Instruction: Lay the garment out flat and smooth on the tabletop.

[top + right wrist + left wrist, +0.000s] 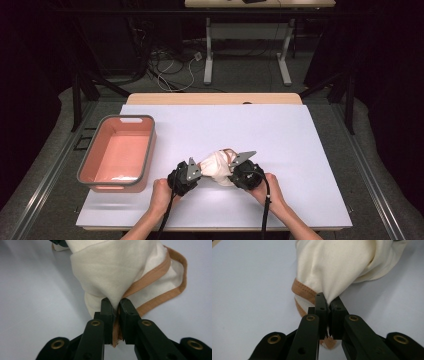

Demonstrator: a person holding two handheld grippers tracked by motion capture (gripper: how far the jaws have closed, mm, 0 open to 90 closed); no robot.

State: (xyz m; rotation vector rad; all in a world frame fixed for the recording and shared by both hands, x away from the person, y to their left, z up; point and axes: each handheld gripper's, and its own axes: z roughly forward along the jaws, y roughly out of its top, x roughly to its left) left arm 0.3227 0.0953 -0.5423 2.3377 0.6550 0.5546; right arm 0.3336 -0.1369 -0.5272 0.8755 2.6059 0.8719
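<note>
**Both grippers pinched on the cream cloth, ready to lift or spread it**

While the two hands sit close together at the near edge of the table, we hold the cream cloth (217, 167) bunched between them on the white table top (280, 135). Our left gripper (327, 302) has its jaws clamped shut on a fold of the fabric, right beside the tan stitched hem (302, 289). Our right gripper (115, 303) is likewise closed on a pinch of cloth, with the tan hem running down between its jaws and looping out to one side. In the high view the left gripper (186, 175) and the right gripper (243, 172) flank the bundle, one at each end, and the cloth rests on the table between them.

We judge that the grasp is made and the handling step is about to follow: drawing the hands apart to open the cloth, or raising it together. Either calls for steady, matched pull so neither pinch slips off the hem.

Farther left lies the pink bin (100, 172) with its grey rim, near the left hand; the table between it and the cloth is bare. Beyond the table we see a desk frame (247, 50) and loose cables (172, 70) on the floor, well apart from our work.
</note>
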